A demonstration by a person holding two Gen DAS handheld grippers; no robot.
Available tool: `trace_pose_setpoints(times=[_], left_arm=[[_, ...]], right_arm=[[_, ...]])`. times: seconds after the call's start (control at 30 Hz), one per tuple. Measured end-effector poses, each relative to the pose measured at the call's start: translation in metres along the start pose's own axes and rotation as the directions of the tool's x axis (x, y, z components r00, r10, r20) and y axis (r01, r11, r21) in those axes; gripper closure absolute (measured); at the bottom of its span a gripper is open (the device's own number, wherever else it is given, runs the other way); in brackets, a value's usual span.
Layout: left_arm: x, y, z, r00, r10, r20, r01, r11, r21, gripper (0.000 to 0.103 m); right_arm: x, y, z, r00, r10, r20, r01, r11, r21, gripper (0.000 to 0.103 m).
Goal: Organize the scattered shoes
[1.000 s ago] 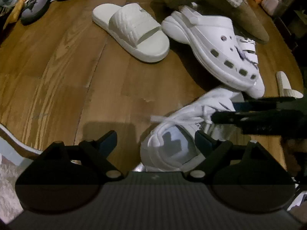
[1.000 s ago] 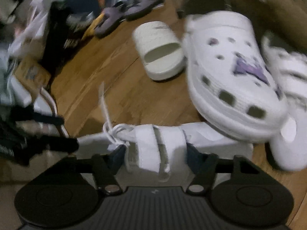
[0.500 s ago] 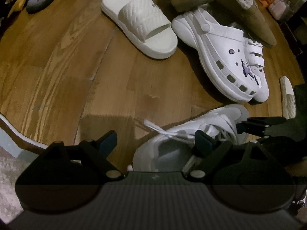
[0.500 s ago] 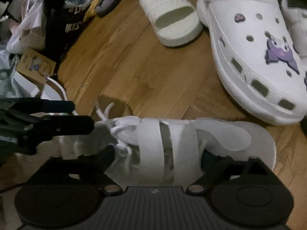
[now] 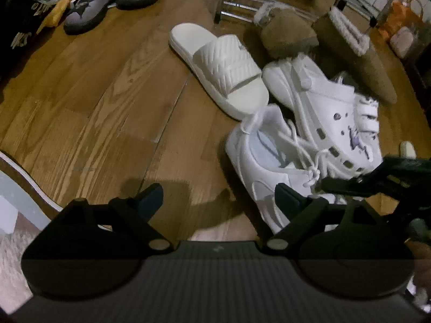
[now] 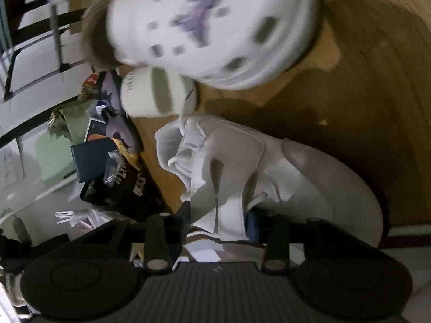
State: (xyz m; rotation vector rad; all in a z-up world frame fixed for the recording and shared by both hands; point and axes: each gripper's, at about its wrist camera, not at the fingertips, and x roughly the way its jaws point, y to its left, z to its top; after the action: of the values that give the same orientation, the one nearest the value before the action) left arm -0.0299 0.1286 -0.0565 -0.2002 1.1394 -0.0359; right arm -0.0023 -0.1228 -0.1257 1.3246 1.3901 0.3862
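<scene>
A white sneaker [image 5: 258, 161] with laces and straps lies on the wood floor against a white clog [image 5: 323, 113] that has a purple charm. My right gripper [image 5: 339, 185] comes in from the right at the sneaker's front. In the right wrist view its jaws are closing on the sneaker [image 6: 242, 167], and the pads [image 6: 252, 226] press the strap between them [image 6: 219, 219]. The view is rolled, with the clog [image 6: 210, 27] blurred above. My left gripper [image 5: 218, 192] hangs open over bare floor, its right finger beside the sneaker's heel.
A white slide [image 5: 226, 64] lies behind the sneaker. Tan fleece-lined boots [image 5: 285, 32] and a metal rack [image 5: 242, 0] stand at the back. Grey slippers [image 5: 89, 8] sit far left by a black bag [image 5: 18, 27]. A white strap sandal [image 5: 369, 118] lies past the clog.
The right gripper has rolled hard, keeping the sneaker's strap between its fingers. The sneaker has turned and now lies closer to the clog. The left gripper stays open and hardly moved.
</scene>
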Motion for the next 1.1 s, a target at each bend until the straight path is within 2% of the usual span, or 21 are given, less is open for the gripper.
trace_pose_setpoints(times=[0.03,0.1,0.13,0.2,0.33,0.37,0.43,0.47,0.53,0.57,0.6,0.73,0.77,0.8,0.87,0.9,0.93,0.97,1.03,1.1], left_arm=[[0.003,0.000,0.000,1.000,0.004,-0.014,-0.004,1.000,-0.002,0.013],[0.008,0.001,-0.001,0.999,-0.001,-0.039,0.000,1.000,-0.016,0.013],[0.009,0.003,0.000,0.999,-0.007,-0.041,0.005,0.999,-0.034,0.013],[0.010,0.007,0.001,0.999,-0.022,-0.037,0.018,0.996,-0.089,0.012],[0.023,-0.006,-0.001,0.996,-0.004,-0.088,0.000,0.999,-0.038,0.012],[0.028,-0.012,-0.003,0.994,0.004,-0.110,-0.005,1.000,-0.016,0.012],[0.033,-0.016,-0.006,0.991,-0.003,-0.132,0.001,1.000,-0.018,0.012],[0.038,-0.019,-0.007,0.988,-0.014,-0.152,0.010,0.999,-0.030,0.012],[0.047,-0.022,-0.009,0.985,-0.014,-0.170,0.006,0.999,-0.049,0.007],[0.049,-0.024,-0.008,0.986,-0.007,-0.169,-0.001,0.999,-0.050,0.006],[0.051,-0.025,-0.008,0.986,-0.002,-0.169,-0.006,0.999,-0.051,0.006],[0.070,-0.032,-0.001,0.982,0.013,-0.189,-0.022,0.999,-0.046,0.006],[0.077,-0.034,0.001,0.982,0.015,-0.189,-0.024,0.999,-0.047,0.006],[0.080,-0.035,0.003,0.982,0.019,-0.187,-0.028,0.998,-0.048,0.008],[0.083,-0.038,0.009,0.987,0.027,-0.159,-0.035,0.998,-0.050,0.013],[0.081,-0.039,0.014,0.990,0.031,-0.140,-0.039,0.998,-0.050,0.022],[0.078,-0.039,0.017,0.992,0.038,-0.121,-0.045,0.998,-0.053,0.029],[0.072,-0.038,0.023,0.995,0.054,-0.085,-0.059,0.997,-0.057,0.029],[0.063,-0.037,0.029,0.994,0.095,-0.046,-0.097,0.994,-0.053,0.029],[0.049,-0.034,0.033,0.991,0.136,-0.004,-0.136,0.990,-0.044,0.028]], right_arm=[[0.005,0.008,0.000,0.999,-0.030,-0.031,0.028,0.997,-0.072,0.026],[0.010,0.019,0.001,0.991,-0.099,-0.087,0.081,0.978,-0.191,0.011],[0.009,0.018,0.001,0.984,-0.138,-0.116,0.110,0.970,-0.219,0.009],[-0.006,0.012,0.006,0.982,-0.120,-0.146,0.083,0.969,-0.234,0.008],[-0.035,0.001,0.014,0.985,-0.027,-0.170,-0.014,0.971,-0.237,0.008],[-0.041,0.003,0.016,0.987,-0.032,-0.160,-0.013,0.961,-0.276,0.008],[-0.046,0.012,0.017,0.988,-0.129,-0.089,0.080,0.905,-0.418,0.008],[-0.046,0.016,0.016,0.980,-0.192,-0.048,0.144,0.856,-0.497,0.009],[-0.040,0.022,0.013,0.950,-0.311,0.034,0.262,0.731,-0.631,0.008],[-0.035,0.022,0.011,0.934,-0.352,0.051,0.290,0.670,-0.683,0.008],[-0.032,0.021,0.010,0.926,-0.375,0.045,0.293,0.637,-0.713,0.009],[-0.012,0.004,0.001,0.887,-0.460,-0.043,0.253,0.562,-0.788,0.009],[-0.008,-0.001,-0.001,0.880,-0.472,-0.053,0.246,0.548,-0.799,0.010],[-0.004,-0.008,-0.004,0.873,-0.485,-0.053,0.251,0.540,-0.803,0.015],[-0.004,-0.011,-0.006,0.884,-0.467,-0.038,0.266,0.568,-0.779,0.018],[-0.004,-0.011,-0.004,0.890,-0.453,-0.039,0.269,0.594,-0.758,0.023],[-0.003,-0.012,-0.001,0.901,-0.430,-0.053,0.263,0.640,-0.722,0.031],[-0.002,-0.013,0.003,0.914,-0.398,-0.076,0.248,0.699,-0.671,0.036],[0.003,-0.013,0.007,0.933,-0.340,-0.118,0.208,0.777,-0.594,0.045],[0.009,-0.008,0.004,0.949,-0.266,-0.167,0.146,0.844,-0.516,0.046]])
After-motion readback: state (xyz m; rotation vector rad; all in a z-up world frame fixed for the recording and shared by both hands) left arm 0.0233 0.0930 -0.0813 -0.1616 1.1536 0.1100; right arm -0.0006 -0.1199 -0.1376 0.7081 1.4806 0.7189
